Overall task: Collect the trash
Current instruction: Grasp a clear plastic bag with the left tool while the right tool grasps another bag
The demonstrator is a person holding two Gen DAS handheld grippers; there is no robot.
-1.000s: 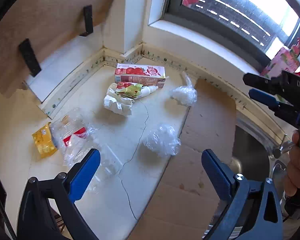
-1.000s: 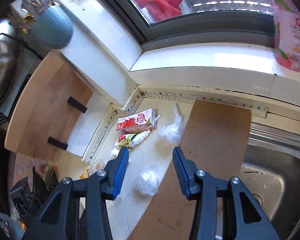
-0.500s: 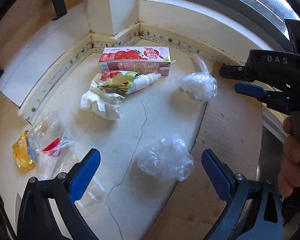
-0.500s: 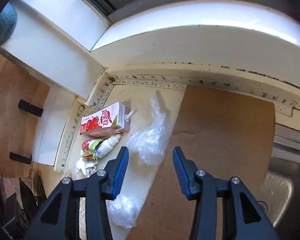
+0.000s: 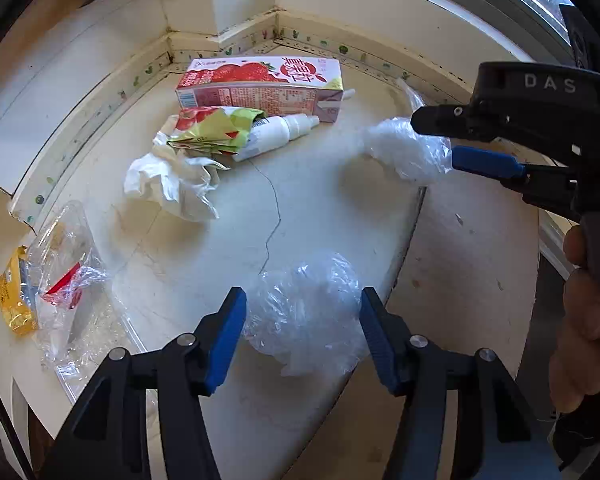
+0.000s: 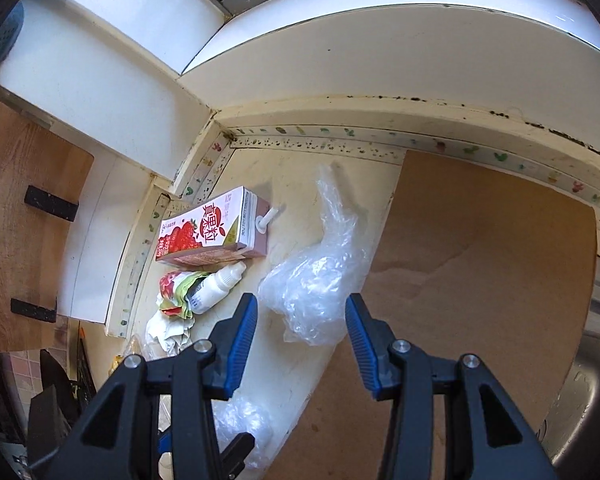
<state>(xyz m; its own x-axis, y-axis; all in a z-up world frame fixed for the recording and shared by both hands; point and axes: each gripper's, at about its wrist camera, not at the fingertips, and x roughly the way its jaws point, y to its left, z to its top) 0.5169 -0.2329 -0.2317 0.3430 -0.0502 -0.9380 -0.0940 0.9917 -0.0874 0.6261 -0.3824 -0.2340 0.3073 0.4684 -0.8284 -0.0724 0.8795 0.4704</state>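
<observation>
- Since the earlier frame both tools have dropped closer to the counter (image 5: 300, 208).
- Left gripper (image 5: 302, 334), lower centre: jaws closing around the near plastic bag (image 5: 304, 312), not yet clamped.
- Right gripper (image 6: 300, 336), lower centre: jaws apart, straddling the far plastic bag (image 6: 320, 284).
- Next: finish closing, then lift.

The table (image 5: 308, 208) is cream-coloured, with a crack running across its middle. In its far corner lies a strawberry drink carton (image 5: 260, 84), and just in front of it a small white bottle (image 5: 276, 136) in a torn wrapper, then a crumpled tissue (image 5: 172, 184). Two clear plastic bags (image 5: 304, 312) (image 5: 404, 152) lie along the edge of a brown board (image 5: 472, 272) on the right side. At the left edge lie a clear wrapper (image 5: 64, 276) and a yellow packet (image 5: 12, 300).
</observation>
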